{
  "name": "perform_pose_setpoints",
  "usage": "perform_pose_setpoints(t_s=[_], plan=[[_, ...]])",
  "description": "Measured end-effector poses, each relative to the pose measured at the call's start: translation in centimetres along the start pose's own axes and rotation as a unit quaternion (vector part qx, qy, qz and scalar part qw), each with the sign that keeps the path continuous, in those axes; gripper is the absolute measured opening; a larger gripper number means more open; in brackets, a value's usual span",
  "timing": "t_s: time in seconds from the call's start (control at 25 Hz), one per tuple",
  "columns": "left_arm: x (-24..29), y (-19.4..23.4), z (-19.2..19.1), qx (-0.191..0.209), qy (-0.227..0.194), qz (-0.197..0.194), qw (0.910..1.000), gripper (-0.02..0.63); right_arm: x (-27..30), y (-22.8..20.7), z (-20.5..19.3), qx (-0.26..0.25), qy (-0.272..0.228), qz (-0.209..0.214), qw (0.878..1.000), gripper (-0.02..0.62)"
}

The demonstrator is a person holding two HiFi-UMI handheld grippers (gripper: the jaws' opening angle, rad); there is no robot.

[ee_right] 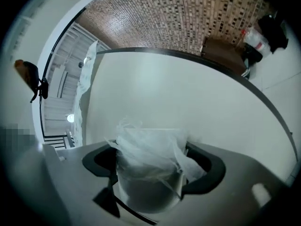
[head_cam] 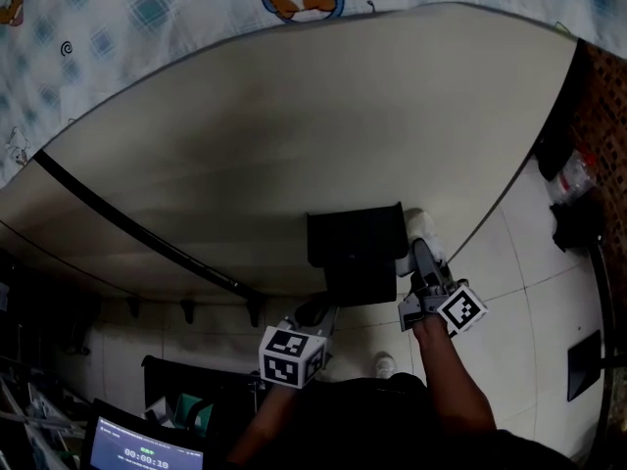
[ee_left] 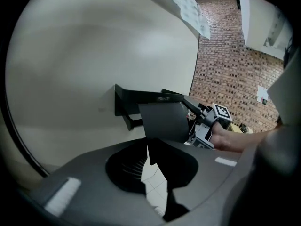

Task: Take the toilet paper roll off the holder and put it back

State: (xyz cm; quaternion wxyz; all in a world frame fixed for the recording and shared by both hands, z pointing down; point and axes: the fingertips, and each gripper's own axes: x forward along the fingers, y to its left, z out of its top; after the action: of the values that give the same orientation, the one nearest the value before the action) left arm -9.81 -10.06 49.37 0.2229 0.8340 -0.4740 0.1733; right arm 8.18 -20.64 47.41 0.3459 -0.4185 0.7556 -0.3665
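The right gripper (head_cam: 417, 253) is held out on a bare forearm, just right of the black holder (head_cam: 358, 248) fixed to the beige wall. Its jaws are clamped on the roll (ee_right: 146, 149), which is held off the holder, near its right end. The left gripper (head_cam: 315, 311) is raised from below, and its jaws are closed on the lower edge of the holder's flap (ee_left: 162, 121). A small logo is seen on the holder's top in the left gripper view, but it cannot be read. Digits on a screen (head_cam: 137, 448) are too small to be read. Clear wrapping round the roll is shown only by the right gripper view, and the grip on the flap only by the left gripper view.
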Motion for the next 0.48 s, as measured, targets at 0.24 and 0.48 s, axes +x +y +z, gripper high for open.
perform_pose_setpoints(t_s=[0.24,0.48], plan=[[0.0,0.0,-0.1,-0.004,0.003,-0.009,0.9999,0.061,-0.3,0.0,-0.9,0.01,0.025,0.034,0.999,0.407],[-0.1,-0.1,-0.1,-0.013,0.0,-0.016,0.9998,0.061,-1.4,-0.3,-2.4,0.031,0.059,0.063,0.996,0.399]])
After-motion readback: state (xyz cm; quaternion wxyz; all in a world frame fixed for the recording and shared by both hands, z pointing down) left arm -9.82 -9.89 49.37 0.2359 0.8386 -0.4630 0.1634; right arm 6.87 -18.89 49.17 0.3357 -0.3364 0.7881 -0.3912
